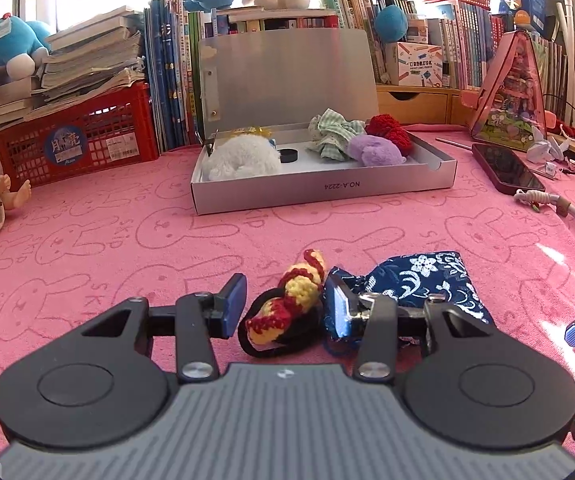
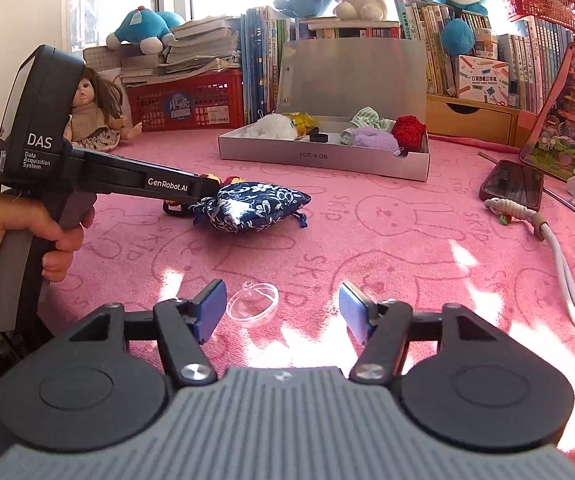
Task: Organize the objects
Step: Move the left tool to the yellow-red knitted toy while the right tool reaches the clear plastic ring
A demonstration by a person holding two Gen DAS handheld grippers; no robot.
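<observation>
Crocheted red-and-yellow yarn hair tie [image 1: 291,300] sits between my left tongs [image 1: 287,304], spread apart; soft, light, I'd pinch its knitted middle. Right tongs [image 2: 281,312] gape too.

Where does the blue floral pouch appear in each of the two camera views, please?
Left wrist view: the blue floral pouch lies low and right of centre, just behind the left gripper's right finger.
Right wrist view: the pouch lies left of centre, mid-height, at the tip of the other handheld gripper.
Shared landmark: the open silver box behind it on the pink cloth.
</observation>
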